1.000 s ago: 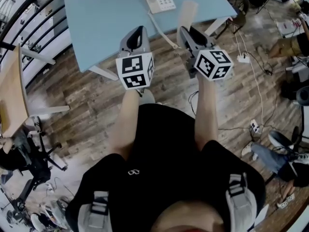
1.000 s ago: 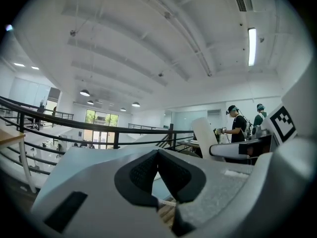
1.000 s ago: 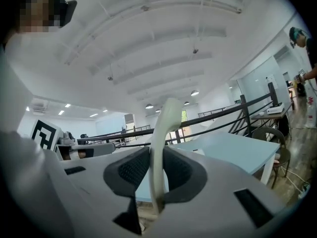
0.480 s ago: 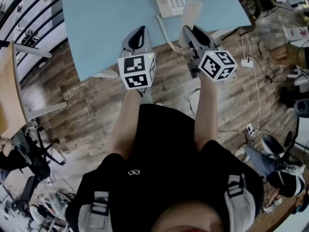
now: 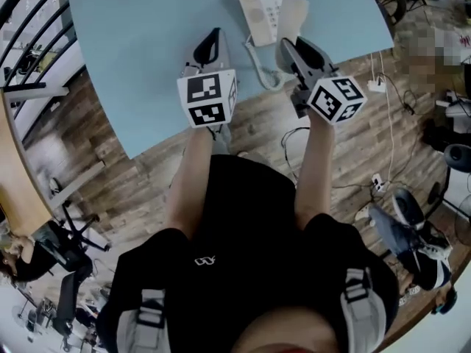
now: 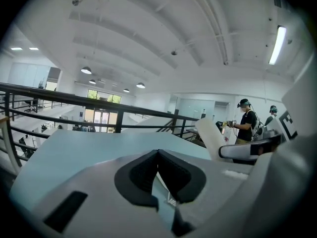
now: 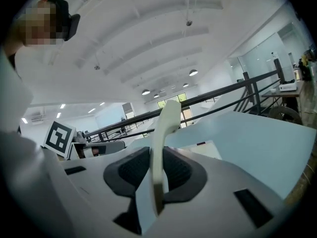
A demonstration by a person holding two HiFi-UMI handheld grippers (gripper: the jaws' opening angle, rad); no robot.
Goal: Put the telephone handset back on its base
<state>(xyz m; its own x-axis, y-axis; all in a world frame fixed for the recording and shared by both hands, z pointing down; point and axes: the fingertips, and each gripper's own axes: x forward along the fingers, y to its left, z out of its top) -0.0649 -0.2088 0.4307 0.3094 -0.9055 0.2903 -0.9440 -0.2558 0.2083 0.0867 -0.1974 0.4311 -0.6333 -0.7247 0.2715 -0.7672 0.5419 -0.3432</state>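
- The telephone handset [image 5: 292,17] is off its base [image 5: 257,13]. It is held up in the air, roughly on end, just to the right of the keypad side of the base and above the far part of the table [image 5: 147,35].
- The base lies flat on the table near its edge, with its cradle side (the left part, away from the handset) bare.
- The cord [image 5: 255,57] runs from the base toward the table edge in a loose loop; where it joins the handset is not clear.
- The right gripper [image 7: 156,170] is clenched on the handset: in the right gripper view both dark pads press on the lower part of the cream body, and the rest of it rises beyond the jaws.
- The left gripper [image 6: 157,155] is closed with nothing in it; its pads meet at the tips. It hangs over the table left of the base, touching neither phone nor cord.
- Progress, as I judge it: the pickup is done and the handset has been brought close to the base. What is left is to move it left over the cradle, lay it flat along the cradle, lower it and let go.
- Beyond the table are a wooden floor [image 5: 147,160] and a railing.
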